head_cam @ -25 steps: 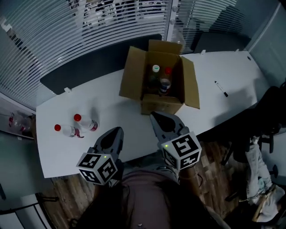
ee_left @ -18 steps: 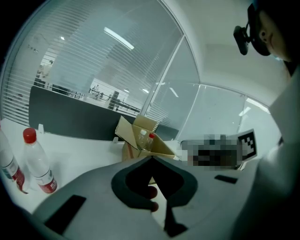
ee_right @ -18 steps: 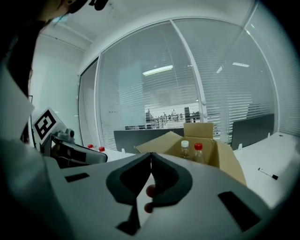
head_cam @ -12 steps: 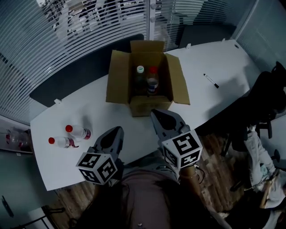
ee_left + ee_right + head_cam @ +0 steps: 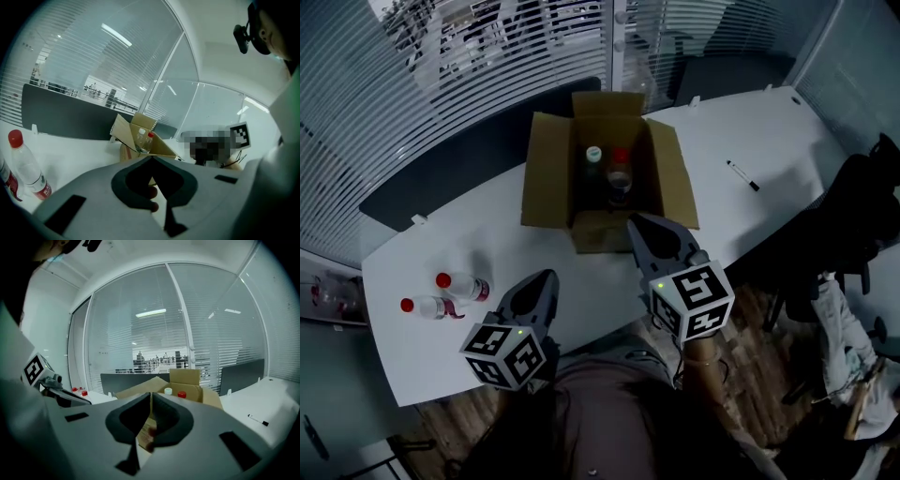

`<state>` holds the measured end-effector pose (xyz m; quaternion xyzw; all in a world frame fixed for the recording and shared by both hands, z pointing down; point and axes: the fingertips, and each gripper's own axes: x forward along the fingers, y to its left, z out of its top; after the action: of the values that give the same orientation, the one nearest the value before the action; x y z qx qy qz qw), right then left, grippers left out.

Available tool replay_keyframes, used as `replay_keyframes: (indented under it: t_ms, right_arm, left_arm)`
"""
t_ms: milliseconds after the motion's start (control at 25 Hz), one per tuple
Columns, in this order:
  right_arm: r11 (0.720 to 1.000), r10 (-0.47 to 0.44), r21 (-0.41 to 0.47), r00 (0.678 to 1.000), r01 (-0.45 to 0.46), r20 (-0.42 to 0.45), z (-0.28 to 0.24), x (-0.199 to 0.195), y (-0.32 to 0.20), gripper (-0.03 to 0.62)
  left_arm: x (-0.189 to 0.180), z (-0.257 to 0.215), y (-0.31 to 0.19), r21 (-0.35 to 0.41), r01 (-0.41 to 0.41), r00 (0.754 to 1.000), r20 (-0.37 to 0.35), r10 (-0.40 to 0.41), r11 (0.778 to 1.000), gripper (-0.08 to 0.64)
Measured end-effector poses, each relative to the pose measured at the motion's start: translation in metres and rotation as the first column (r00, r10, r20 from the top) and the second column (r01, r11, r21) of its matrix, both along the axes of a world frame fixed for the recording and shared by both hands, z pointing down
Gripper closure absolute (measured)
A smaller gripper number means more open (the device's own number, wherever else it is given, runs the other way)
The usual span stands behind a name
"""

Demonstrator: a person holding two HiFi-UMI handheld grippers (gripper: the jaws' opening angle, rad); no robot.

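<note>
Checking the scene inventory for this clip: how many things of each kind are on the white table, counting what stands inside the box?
Red-capped bottles: 3
White-capped bottle: 1
Cardboard box: 1
Marker pen: 1
Total: 6

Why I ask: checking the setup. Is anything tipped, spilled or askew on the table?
Nothing stands out. The two red-capped bottles stand upright at left, as do the boxed bottles in the cardboard box; a pen lies loose at right. No spill shows.
</note>
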<state>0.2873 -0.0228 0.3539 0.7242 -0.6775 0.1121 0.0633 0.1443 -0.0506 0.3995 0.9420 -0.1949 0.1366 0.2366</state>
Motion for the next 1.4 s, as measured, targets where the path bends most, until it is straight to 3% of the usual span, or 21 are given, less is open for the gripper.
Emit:
replay_keyframes:
  t_ms: [640, 1040, 1400]
  right_arm:
    - [0.998, 0.040, -0.050, 0.999, -0.041, -0.030, -0.004, 0.044, -0.055, 0.563]
    - [0.994, 0.040, -0.105, 0.998, -0.044, -0.038, 0.007, 0.057, -0.093, 0.520]
    - [0.979, 0.089, -0.178, 0.994, -0.099, -0.061, 0.024, 0.083, -0.121, 0.479]
  left_arm:
    - [-0.024, 0.001, -0.038, -0.024, 0.076, 0.997, 0.031, -0.075, 0.997, 0.552]
    - [-0.053, 0.003, -0.061, -0.036, 0.150, 0.987, 0.059, -0.147, 0.988, 0.552]
    - [-0.067, 0.004, -0.075, -0.048, 0.171, 0.983, 0.073, -0.167, 0.984, 0.552]
